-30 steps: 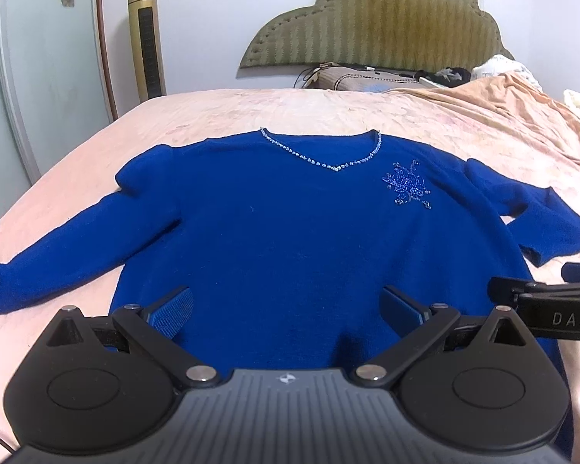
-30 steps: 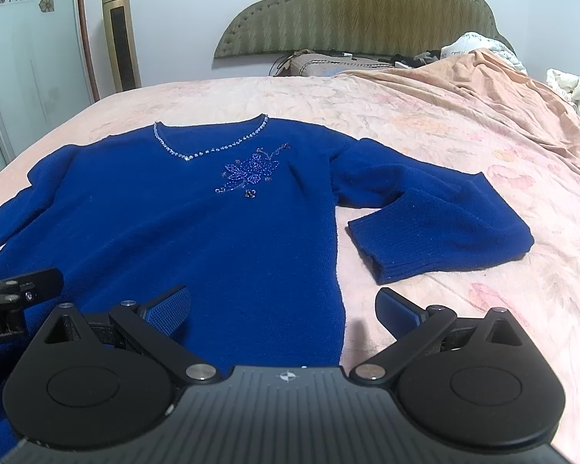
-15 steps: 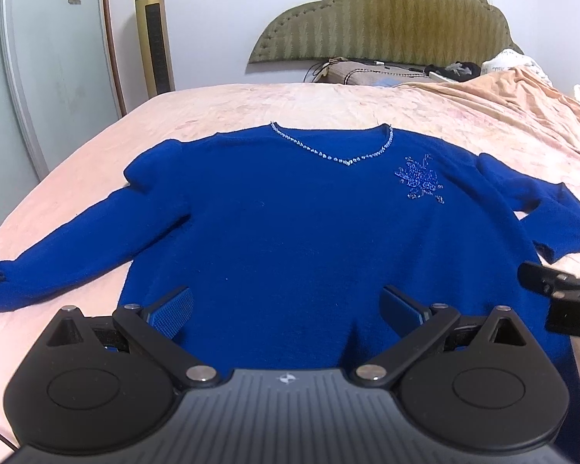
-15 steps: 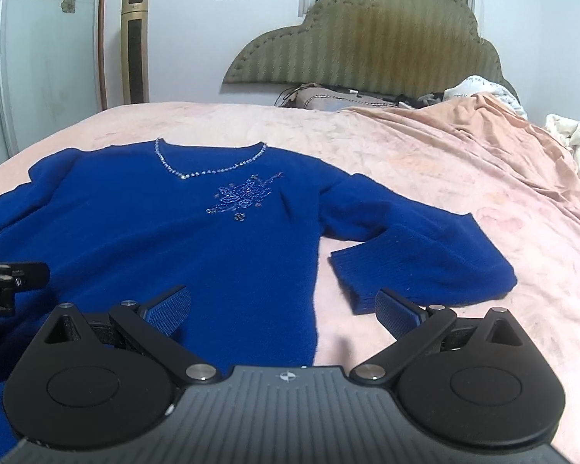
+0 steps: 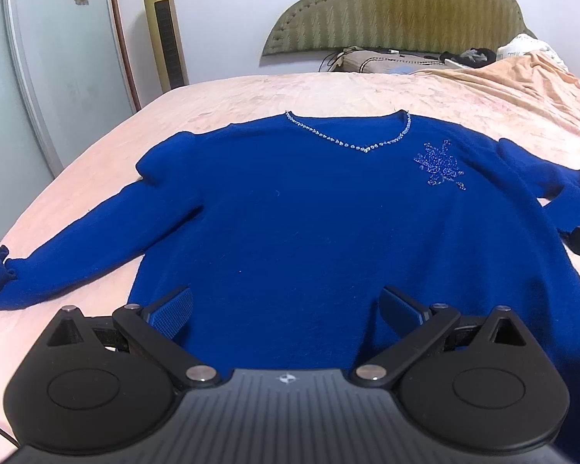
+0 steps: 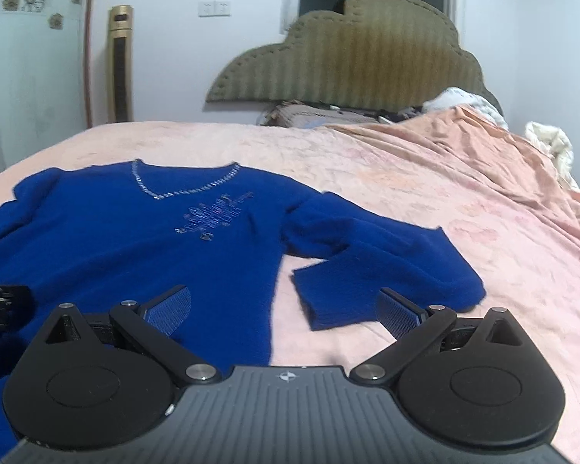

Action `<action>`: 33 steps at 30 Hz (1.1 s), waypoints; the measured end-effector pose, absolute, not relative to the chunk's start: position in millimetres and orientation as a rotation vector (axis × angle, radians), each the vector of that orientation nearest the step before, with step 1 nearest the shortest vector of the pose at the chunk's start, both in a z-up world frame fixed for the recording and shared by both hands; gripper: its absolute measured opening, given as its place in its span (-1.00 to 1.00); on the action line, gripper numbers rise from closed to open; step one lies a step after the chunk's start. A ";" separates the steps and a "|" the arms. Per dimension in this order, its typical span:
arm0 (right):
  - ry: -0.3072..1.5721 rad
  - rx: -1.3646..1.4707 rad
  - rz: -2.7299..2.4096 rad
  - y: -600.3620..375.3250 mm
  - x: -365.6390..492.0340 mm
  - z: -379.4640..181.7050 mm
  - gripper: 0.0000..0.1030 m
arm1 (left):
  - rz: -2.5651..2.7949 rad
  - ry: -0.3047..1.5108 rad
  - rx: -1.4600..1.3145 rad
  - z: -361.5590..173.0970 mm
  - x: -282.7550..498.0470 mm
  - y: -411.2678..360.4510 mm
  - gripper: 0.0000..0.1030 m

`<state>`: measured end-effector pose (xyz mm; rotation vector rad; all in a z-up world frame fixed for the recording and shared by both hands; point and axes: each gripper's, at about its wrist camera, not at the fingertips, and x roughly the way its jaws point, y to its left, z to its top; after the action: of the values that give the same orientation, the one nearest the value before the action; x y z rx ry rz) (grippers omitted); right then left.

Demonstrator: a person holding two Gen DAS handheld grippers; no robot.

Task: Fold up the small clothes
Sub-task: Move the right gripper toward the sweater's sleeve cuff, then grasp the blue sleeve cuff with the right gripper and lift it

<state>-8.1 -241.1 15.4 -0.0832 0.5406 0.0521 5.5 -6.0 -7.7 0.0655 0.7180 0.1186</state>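
A royal-blue sweater point(image 5: 321, 224) with a beaded V-neck and a beaded flower lies flat, front up, on the pink bed point(image 5: 251, 92). Its left sleeve point(image 5: 69, 255) stretches out to the left. Its right sleeve point(image 6: 371, 263) lies bent, cuff turned back toward the body. My left gripper point(image 5: 286, 305) is open and empty above the sweater's lower body. My right gripper point(image 6: 284, 305) is open and empty above the sweater's right side edge, near the cuff. The sweater also shows in the right wrist view point(image 6: 135, 239).
An olive padded headboard point(image 5: 398, 7) and a pillow point(image 5: 382, 63) stand at the far end. A rumpled peach blanket point(image 6: 483, 178) covers the bed's right side. A gold tower fan point(image 5: 164, 27) and a glass panel point(image 5: 38, 62) stand at the left.
Both grippers have risen and tilted up, so more of the wall and headboard shows. The right gripper has drifted right, away from the left one. The sweater has not moved.
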 end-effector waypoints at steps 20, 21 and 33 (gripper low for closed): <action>0.640 -0.260 0.017 -272.7 36.8 -33.9 0.37 | 0.081 0.738 0.082 -10.5 7.7 -12.5 1.00; 0.633 -0.266 0.020 -271.2 40.3 -34.6 0.37 | 0.082 0.739 0.086 -10.9 8.2 -12.8 1.00; 0.587 -0.107 -0.015 -297.8 49.8 -16.1 -0.70 | 0.119 0.761 0.075 -14.5 13.5 -5.3 1.00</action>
<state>49.8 -297.8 -16.1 -0.1065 0.5868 -0.0148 13.5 -5.3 -14.5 0.0751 0.7611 0.1189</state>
